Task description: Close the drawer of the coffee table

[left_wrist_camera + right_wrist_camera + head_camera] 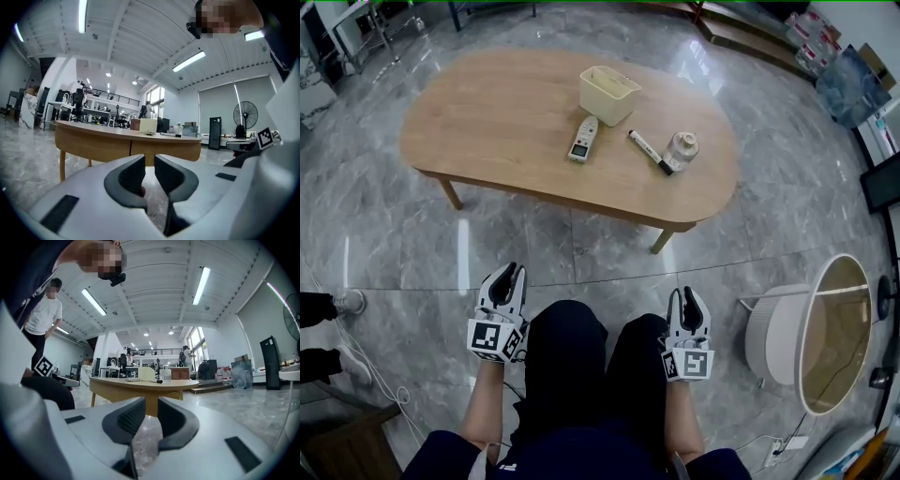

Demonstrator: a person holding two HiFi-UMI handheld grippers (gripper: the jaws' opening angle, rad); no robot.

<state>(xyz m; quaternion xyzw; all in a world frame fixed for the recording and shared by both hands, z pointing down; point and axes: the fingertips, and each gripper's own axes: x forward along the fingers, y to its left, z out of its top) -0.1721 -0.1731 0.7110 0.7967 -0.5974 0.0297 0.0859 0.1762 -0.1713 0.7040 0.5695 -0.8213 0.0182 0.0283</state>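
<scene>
The oval wooden coffee table (pixel 487 122) stands on the marble floor ahead of me. In the left gripper view its front apron (pixel 93 143) shows a vertical seam, and the panel beside it looks flush; no drawer sticks out in any view. Both grippers hover over the person's knees, well short of the table. My left gripper (pixel 508 274) (pixel 149 161) points at the apron, its jaws a narrow gap apart with nothing between them. My right gripper (pixel 687 298) (pixel 151 404) faces the table (pixel 140 386) end-on, jaws likewise slightly apart and empty.
On the tabletop lie a cream box (pixel 608 92), a white handheld device (pixel 583 140), a marker (pixel 649 150) and a small white jar (pixel 682 147). A round white side table (pixel 787 337) stands at the right. Someone's shoes (pixel 347 302) and cables are at the left.
</scene>
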